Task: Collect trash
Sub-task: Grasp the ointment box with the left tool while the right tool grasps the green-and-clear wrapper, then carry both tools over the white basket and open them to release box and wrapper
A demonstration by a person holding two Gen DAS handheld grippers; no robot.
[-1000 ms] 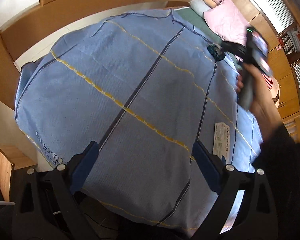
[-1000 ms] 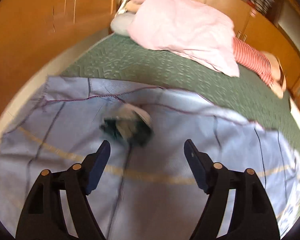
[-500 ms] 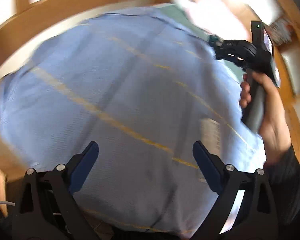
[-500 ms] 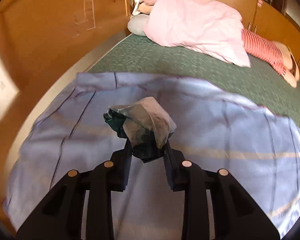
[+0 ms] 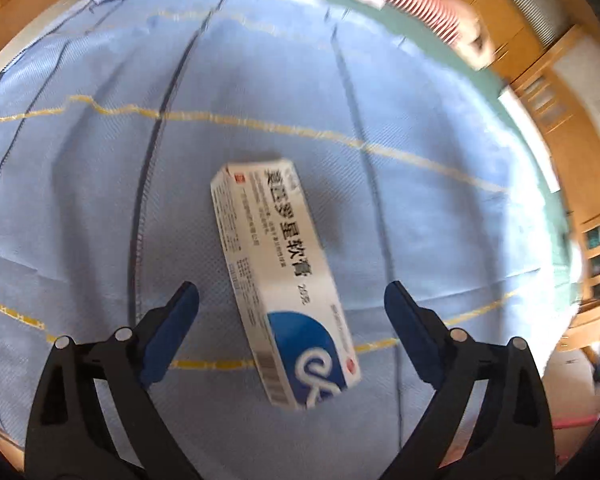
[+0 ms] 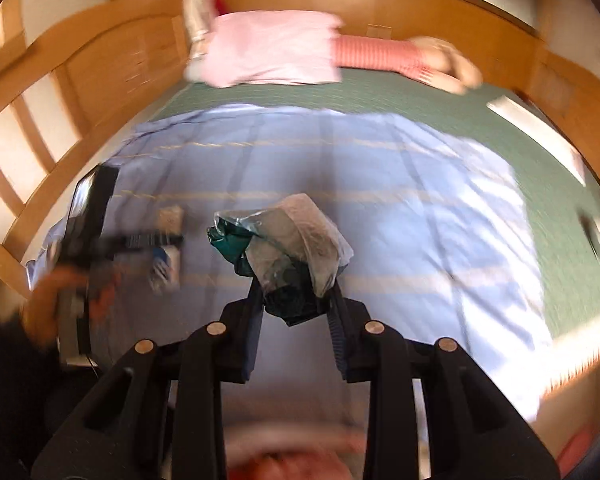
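Note:
A white and blue medicine box (image 5: 284, 280) lies on the blue checked sheet (image 5: 420, 208). My left gripper (image 5: 292, 316) is open, its blue fingers either side of the box's near end, just above it. My right gripper (image 6: 296, 304) is shut on a crumpled clear and dark green plastic wrapper (image 6: 284, 252), held up above the sheet (image 6: 400, 200). In the right wrist view the left gripper (image 6: 156, 240) and the box (image 6: 168, 256) show blurred at left.
A green mattress cover (image 6: 500, 128) lies beyond the sheet, with a pink pillow (image 6: 272, 52) and a red striped pillow (image 6: 372, 52) at the head. Wooden bed rails (image 6: 32, 92) and cabinets (image 5: 560, 128) surround the bed. Something reddish and blurred (image 6: 284, 452) sits below the right gripper.
My right gripper shut on the wrapper and lifted it back from the sheet. My left gripper swung right and closed in over the medicine box, still open.

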